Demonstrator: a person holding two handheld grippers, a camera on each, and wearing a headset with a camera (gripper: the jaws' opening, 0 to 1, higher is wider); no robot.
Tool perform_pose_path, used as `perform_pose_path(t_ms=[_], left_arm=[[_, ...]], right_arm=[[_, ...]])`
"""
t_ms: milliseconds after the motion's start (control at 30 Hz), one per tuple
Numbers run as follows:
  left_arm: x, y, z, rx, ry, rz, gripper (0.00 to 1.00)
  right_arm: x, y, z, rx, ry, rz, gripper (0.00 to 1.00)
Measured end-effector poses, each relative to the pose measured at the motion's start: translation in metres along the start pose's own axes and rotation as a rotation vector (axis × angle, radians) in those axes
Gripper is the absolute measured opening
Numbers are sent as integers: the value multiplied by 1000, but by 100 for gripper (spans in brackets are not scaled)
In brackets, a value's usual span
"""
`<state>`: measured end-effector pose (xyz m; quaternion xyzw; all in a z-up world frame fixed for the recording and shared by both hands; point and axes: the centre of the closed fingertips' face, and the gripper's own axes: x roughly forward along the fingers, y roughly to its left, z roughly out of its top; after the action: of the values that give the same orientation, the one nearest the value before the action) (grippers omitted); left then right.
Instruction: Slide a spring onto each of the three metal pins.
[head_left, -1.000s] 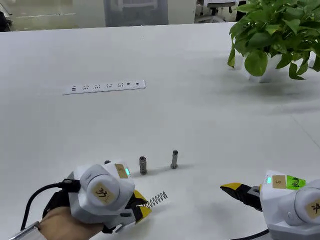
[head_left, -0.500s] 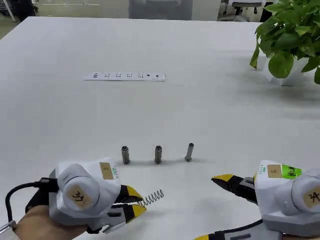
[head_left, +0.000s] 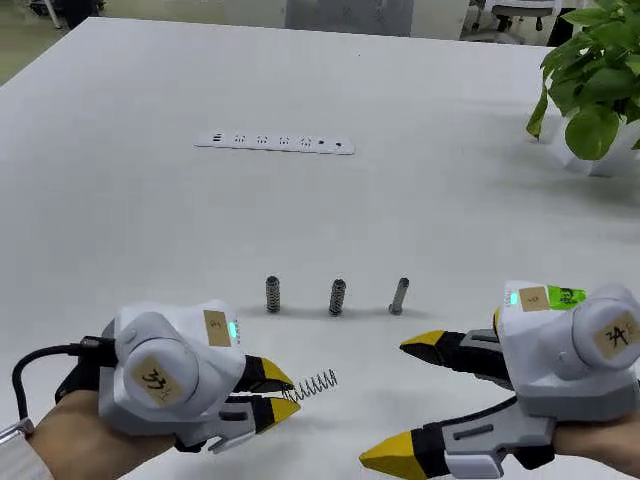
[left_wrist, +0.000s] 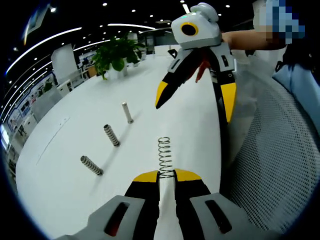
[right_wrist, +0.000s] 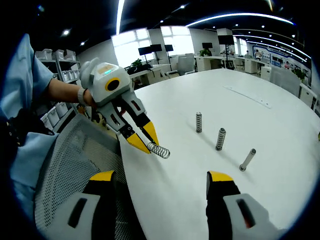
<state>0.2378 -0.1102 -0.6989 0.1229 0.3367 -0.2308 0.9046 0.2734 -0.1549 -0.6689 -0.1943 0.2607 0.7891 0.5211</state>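
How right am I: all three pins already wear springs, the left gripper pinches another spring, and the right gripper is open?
Not quite. Only the left pin and middle pin wear springs; the right pin is bare, as the head view shows. The left gripper does pinch a loose spring, and the right gripper is open.

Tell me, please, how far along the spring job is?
Done: two pins already wear springs, the left pin and the middle pin. In hand: the left gripper is shut on the third spring. Left: the bare pin; the right gripper is open.
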Motion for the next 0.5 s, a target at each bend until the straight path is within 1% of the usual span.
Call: perform_pose_path(t_ms=[133, 300, 367, 433, 500], left_arm=[[0, -2, 0, 8, -7, -17, 10], [0, -6, 5, 21, -21, -32, 10], [0, -7, 7, 29, -22, -38, 10], [0, -8, 8, 44, -24, -45, 10], [0, -8, 10, 51, -34, -56, 10]], right_arm=[[4, 2, 5, -27, 21, 34, 62], [11, 4, 8, -9, 34, 95, 51], [13, 3, 7, -17, 52, 108, 42], [14, 1, 5, -31, 69, 118, 37], [15, 2, 3, -29, 81, 135, 33]])
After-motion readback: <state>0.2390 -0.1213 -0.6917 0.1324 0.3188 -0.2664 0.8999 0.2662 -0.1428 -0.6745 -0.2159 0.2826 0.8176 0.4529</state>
